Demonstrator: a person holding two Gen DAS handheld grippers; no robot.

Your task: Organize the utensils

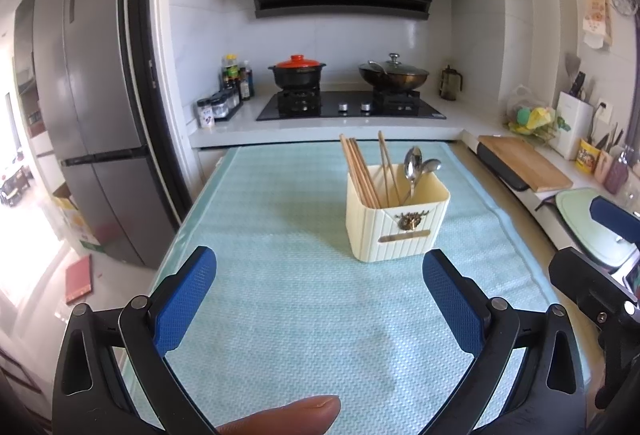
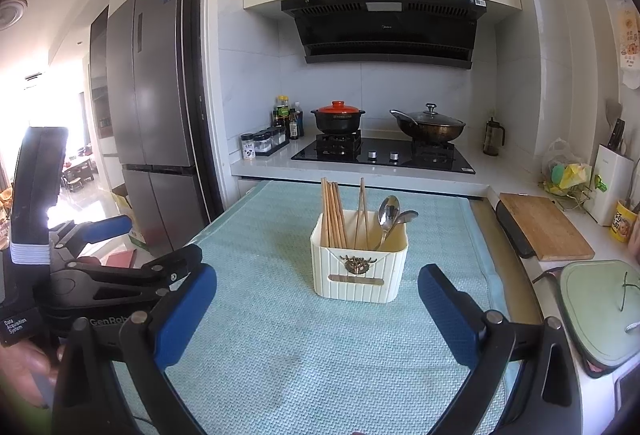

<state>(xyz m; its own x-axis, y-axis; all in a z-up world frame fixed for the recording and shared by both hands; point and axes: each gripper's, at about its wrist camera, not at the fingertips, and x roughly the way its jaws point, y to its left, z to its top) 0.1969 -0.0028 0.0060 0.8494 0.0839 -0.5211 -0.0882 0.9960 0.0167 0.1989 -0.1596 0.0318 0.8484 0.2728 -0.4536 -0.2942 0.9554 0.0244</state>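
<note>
- Utensils stand upright in a cream ribbed plastic holder (image 1: 396,225) with a small brass emblem on its front; we see it resting on the pale green woven table mat (image 1: 280,235), toward the far middle of the mat.
- We count a bundle of wooden chopsticks (image 1: 358,171) leaning in the holder's left part, two more thin sticks near its middle, and metal spoons (image 1: 416,165) bowl-up on the right.
- Our left gripper (image 1: 318,267), with blue textured pads on black arms, hangs above the mat with its jaws spread wide and nothing between them; the holder sits just beyond its right pad.
- A fingertip (image 1: 288,415) shows at the bottom edge of the left wrist view.
- Our right gripper (image 2: 318,285) is likewise spread wide and empty, the holder framed between its pads and farther off.
- Behind the mat we see a black gas hob (image 2: 384,155) carrying a black pot with a red lid (image 2: 338,117) and a dark lidded wok (image 2: 430,125).
- A wooden cutting board (image 2: 544,227) lies on the counter to the right.
</note>
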